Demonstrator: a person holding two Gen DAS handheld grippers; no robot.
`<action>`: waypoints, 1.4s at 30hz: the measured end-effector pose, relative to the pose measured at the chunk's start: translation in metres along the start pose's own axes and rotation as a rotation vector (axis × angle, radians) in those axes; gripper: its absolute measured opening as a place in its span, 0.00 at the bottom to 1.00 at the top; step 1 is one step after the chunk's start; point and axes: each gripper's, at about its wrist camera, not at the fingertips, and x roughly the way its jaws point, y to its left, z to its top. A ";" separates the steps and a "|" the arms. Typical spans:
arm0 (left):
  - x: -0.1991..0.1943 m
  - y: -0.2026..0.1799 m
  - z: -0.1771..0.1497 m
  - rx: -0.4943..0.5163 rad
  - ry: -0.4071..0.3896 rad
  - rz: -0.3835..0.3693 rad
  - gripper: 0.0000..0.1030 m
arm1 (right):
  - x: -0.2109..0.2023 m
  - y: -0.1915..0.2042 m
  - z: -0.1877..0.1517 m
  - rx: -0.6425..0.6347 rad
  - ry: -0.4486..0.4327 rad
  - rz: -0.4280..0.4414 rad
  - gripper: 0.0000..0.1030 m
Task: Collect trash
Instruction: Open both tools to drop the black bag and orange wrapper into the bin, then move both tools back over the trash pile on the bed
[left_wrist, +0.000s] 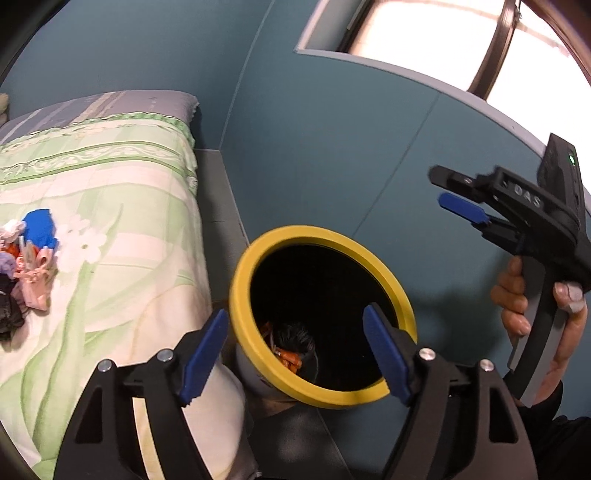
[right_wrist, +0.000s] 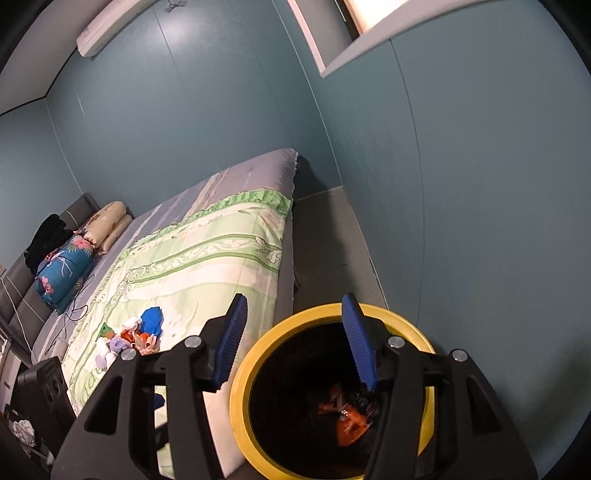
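Both grippers (left_wrist: 295, 354) (right_wrist: 295, 341) agape, empty; bin (left_wrist: 242, 288) upright, mouth up.

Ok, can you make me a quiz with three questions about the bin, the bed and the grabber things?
1. Where does the trash bin stand?
A. on the bed
B. on the floor beside the bed
C. on the window sill

2. What colour is the bin's rim?
A. yellow
B. red
C. white

3. How do the left gripper and right gripper stand?
A. both open and empty
B. both shut on rubbish
C. one is holding a pillow

Answers:
1 B: the bin sits on the grey floor, between the bed and the blue wall.
2 A: the ring round its dark opening is yellow.
3 A: the blue pads stand apart with nothing between them, above the bin, where orange rubbish lies inside; more bits wait on the bed.
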 end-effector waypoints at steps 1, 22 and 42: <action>-0.004 0.005 0.001 -0.007 -0.010 0.010 0.70 | -0.001 0.002 0.000 -0.009 -0.011 0.001 0.52; -0.144 0.122 -0.002 -0.154 -0.281 0.357 0.83 | 0.033 0.130 -0.010 -0.259 -0.028 0.246 0.58; -0.188 0.238 -0.034 -0.317 -0.267 0.572 0.88 | 0.149 0.271 -0.083 -0.490 0.166 0.386 0.63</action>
